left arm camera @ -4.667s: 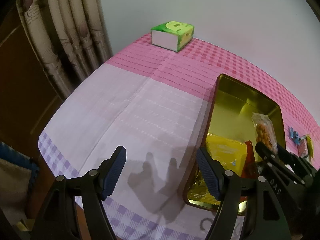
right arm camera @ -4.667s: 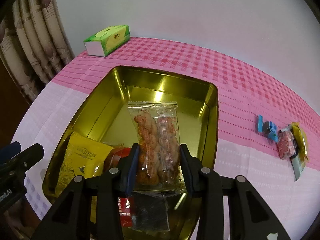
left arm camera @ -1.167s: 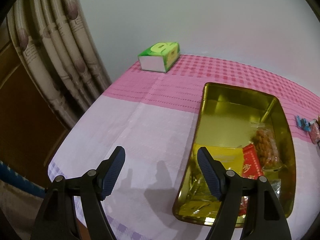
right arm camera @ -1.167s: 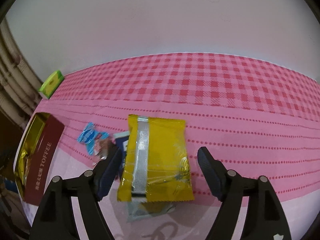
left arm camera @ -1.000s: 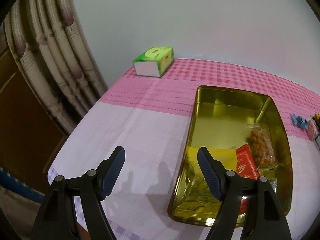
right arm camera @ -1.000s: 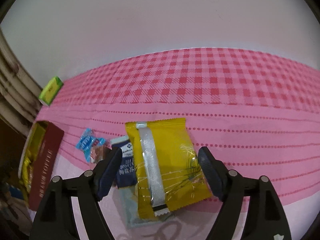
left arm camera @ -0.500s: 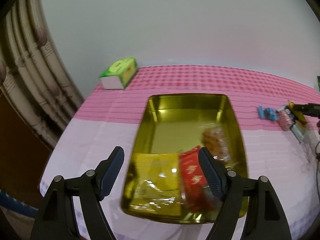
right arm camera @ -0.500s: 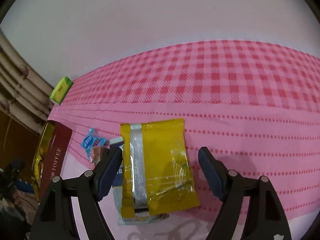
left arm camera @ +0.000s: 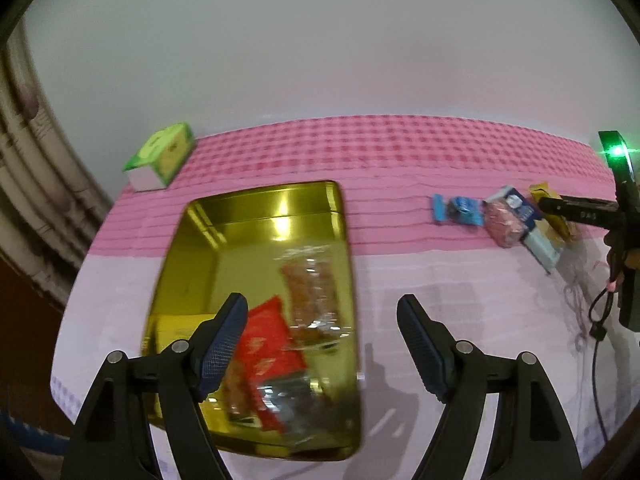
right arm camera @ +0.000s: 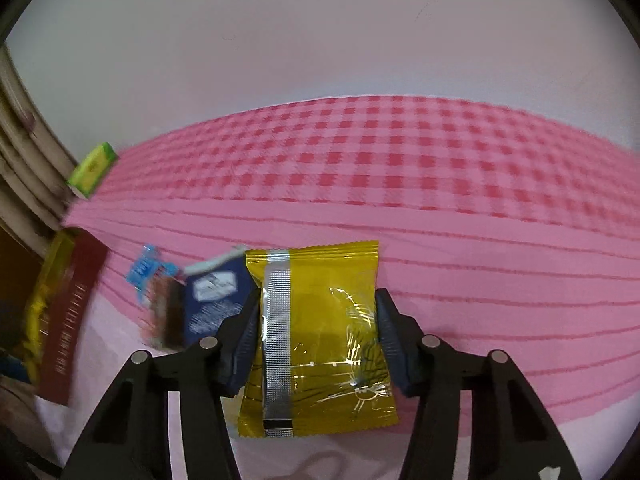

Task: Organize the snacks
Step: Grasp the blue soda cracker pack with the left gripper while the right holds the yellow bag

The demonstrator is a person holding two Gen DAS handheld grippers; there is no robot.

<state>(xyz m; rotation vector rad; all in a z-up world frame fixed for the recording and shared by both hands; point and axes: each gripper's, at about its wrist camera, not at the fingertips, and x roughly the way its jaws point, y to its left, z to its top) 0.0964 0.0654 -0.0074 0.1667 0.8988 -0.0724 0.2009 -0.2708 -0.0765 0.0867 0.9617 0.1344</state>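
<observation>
- Half a second ago the right gripper (right arm camera: pixel 316 340) had its blue pads wide on each side of the yellow packet (right arm camera: pixel 316 336); now the jaws are closing and both pads touch the packet's sides
- Since then the left gripper (left arm camera: pixel 320 346) has slid across, so the gold tin (left arm camera: pixel 256 216) sits under its left finger, not between both fingers
- left gripper is wide open and holds nothing; its blue ribbed pads hang above the tin and the cloth
- yellow packet is shiny and crinkly, a flat pillow shape with zigzag ends; a silver strip runs down its middle; it lies on the pink checked tablecloth (right arm camera: pixel 440 168)
- just left of it lie a dark blue packet (right arm camera: pixel 214 300), a brown snack in clear wrap (right arm camera: pixel 164 312) and a small light blue sweet (right arm camera: pixel 142 268); they are blurry
- gold tin is a shiny metal box with round corners and an open top; its outside is dark red (right arm camera: pixel 72 320) with gold letters
- inside the tin, at the near end, lie a red packet (left arm camera: pixel 268 344), a yellow packet at the left and a clear bag of orange-brown snacks (left arm camera: pixel 308 292); the far end is bare metal
- tablecloth is soft; it has pink squares far away, thin red lines in the middle and pale lilac near the edge
- green tissue box (left arm camera: pixel 160 156) sits at the far left corner, beside the cream curtain (left arm camera: pixel 36 184)
</observation>
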